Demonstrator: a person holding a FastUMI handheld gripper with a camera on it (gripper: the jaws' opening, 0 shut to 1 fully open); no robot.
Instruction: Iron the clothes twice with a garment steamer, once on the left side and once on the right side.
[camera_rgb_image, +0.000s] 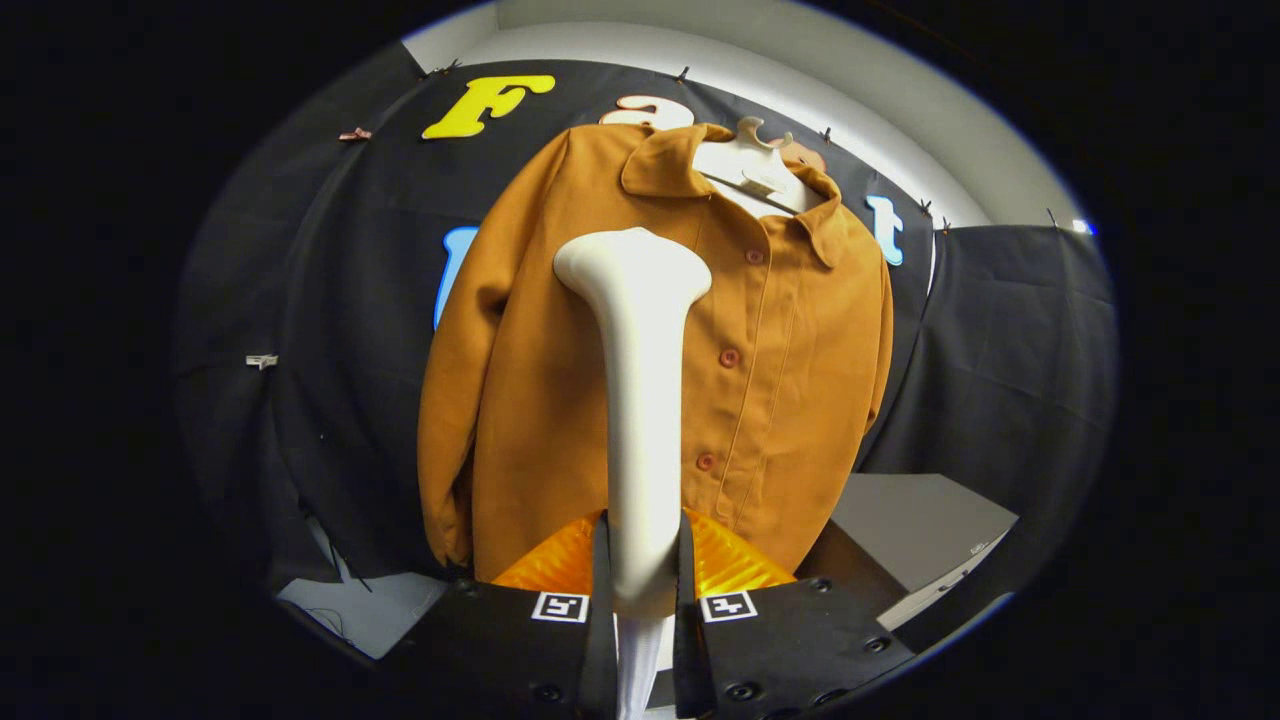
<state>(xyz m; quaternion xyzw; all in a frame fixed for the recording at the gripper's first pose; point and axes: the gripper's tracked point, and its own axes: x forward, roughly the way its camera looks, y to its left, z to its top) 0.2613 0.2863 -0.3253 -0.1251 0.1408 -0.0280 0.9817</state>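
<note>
The tongs (640, 575) stand closed on the handle of a white garment steamer (640, 400), one finger pressing on each side of the handle near its lower end, so that the steamer is gripped firmly between them. From this grasp the steamer rises upright, ahead of the fingers, and widens at its top into a flared head (632, 265). The head lies over the upper chest of a brown-orange shirt (800, 380), on the panel beside the row of buttons; whether it touches the cloth or merely stands before it cannot be told. The shirt hangs front-on from a white hanger (752, 165), collar uppermost, buttoned down the middle, with one long sleeve (455, 400) falling slack at the side away from the buttons. Its hem reaches down to just beyond the fingertips. Behind the shirt stretches the black cloth wall (340, 330) of the booth, pinned along its upper edge with small clips. Past the hem, on the button side, a grey box (920, 530) rests low against the cloth, and on the sleeve side a patch of pale surface (365, 610) shows beneath the wall.
</note>
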